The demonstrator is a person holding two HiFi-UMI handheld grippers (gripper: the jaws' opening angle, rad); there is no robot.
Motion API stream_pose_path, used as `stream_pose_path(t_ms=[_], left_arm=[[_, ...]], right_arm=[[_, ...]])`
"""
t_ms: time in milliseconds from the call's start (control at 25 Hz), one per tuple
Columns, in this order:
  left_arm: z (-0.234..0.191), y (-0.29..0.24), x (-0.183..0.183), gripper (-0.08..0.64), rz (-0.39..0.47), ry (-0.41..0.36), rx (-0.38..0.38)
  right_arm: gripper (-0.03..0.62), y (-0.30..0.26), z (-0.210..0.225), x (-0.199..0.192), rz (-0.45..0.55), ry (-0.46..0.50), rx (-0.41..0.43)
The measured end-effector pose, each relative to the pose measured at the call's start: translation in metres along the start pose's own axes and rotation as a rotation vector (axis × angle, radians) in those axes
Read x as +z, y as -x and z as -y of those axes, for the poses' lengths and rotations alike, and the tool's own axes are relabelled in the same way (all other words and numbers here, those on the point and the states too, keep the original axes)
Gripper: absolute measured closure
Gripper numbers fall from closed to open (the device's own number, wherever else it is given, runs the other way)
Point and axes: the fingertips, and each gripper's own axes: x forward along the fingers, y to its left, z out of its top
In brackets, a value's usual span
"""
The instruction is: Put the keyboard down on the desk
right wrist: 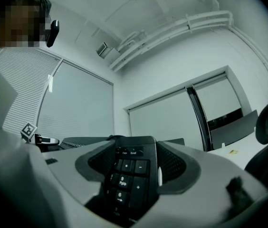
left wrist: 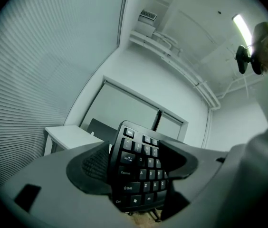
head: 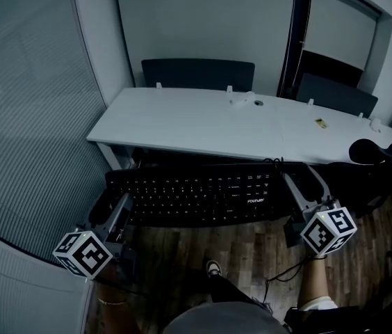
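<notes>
A black keyboard (head: 196,193) hangs level in the air just before the near edge of the white desk (head: 203,120), over the wooden floor. My left gripper (head: 111,202) is shut on its left end, and in the left gripper view the keyboard (left wrist: 141,167) stands clamped between the dark pads. My right gripper (head: 299,195) is shut on the right end; the right gripper view has the number-pad end of the keyboard (right wrist: 131,175) between its jaws. A black cable (head: 274,161) loops off the keyboard's back edge.
A dark chair back (head: 197,73) stands behind the desk, another chair (head: 335,92) at back right, and a black office chair (head: 380,162) at right. A small yellow item (head: 320,122) and a grommet (head: 258,103) lie on the desk. A blind-covered wall (head: 22,117) runs along the left.
</notes>
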Motion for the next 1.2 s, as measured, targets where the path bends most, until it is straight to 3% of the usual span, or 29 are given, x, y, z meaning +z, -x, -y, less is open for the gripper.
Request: stream_pose_path(t_ms=[640, 960, 1120, 1200], left_arm=[[0.013, 0.027, 0.003, 0.227, 0.044, -0.025, 0.076], [0.022, 0.039, 0.004, 0.227, 0.107, -0.077, 0.078], [0.024, 0.046, 0.000, 0.227, 0.109, -0.068, 0.108], [0.017, 0.036, -0.001, 0.227, 0.097, -0.057, 0.087]], right_arm=[[0.337, -0.004, -0.005, 0.005, 0.019, -0.011, 0.081], [0.337, -0.002, -0.005, 0.005, 0.098, -0.008, 0.124], [0.337, -0.007, -0.006, 0.004, 0.083, -0.010, 0.153], [0.338, -0.008, -0.004, 0.004, 0.080, -0.001, 0.130]])
